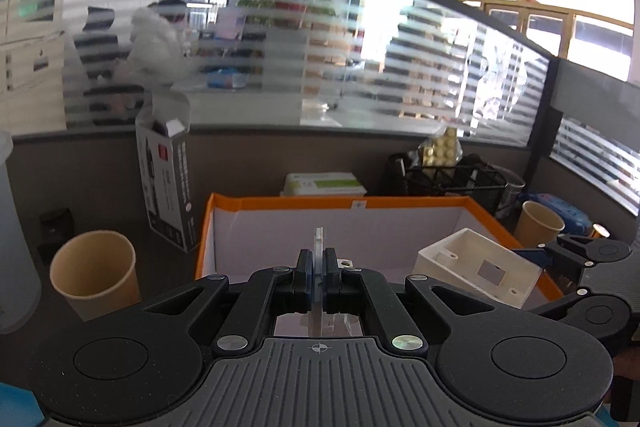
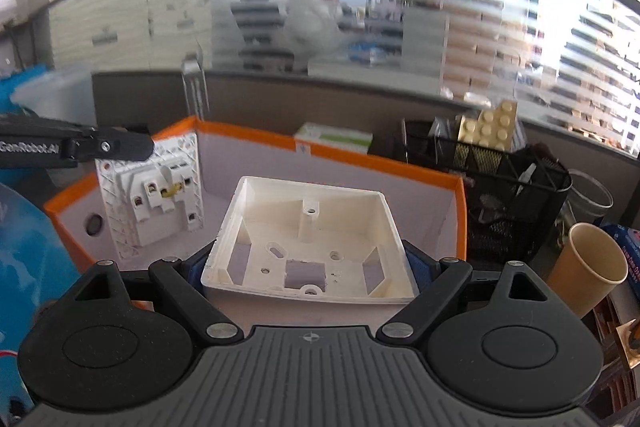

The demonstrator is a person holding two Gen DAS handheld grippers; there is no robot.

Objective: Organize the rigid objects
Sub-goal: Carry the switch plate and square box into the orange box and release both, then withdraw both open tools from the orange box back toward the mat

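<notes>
My left gripper (image 1: 319, 269) is shut on a white socket plate (image 1: 319, 247), seen edge-on, held upright over the orange-rimmed box (image 1: 280, 203). In the right wrist view the same socket plate (image 2: 152, 195) shows its back with terminals, hanging from the left gripper (image 2: 144, 147) at the box's left end. My right gripper (image 2: 310, 267) is shut on a white square wall-mount box (image 2: 308, 239), open side up, held over the orange-rimmed box (image 2: 360, 157). The wall-mount box also shows at the right in the left wrist view (image 1: 476, 267).
Paper cups stand at the left (image 1: 94, 273) and right (image 1: 538, 223) of the box; the right one also shows in the right wrist view (image 2: 588, 267). A black mesh basket (image 2: 504, 195) with a yellow brick plate, a tall carton (image 1: 166, 183) and a green-white pack (image 1: 324, 183) stand behind.
</notes>
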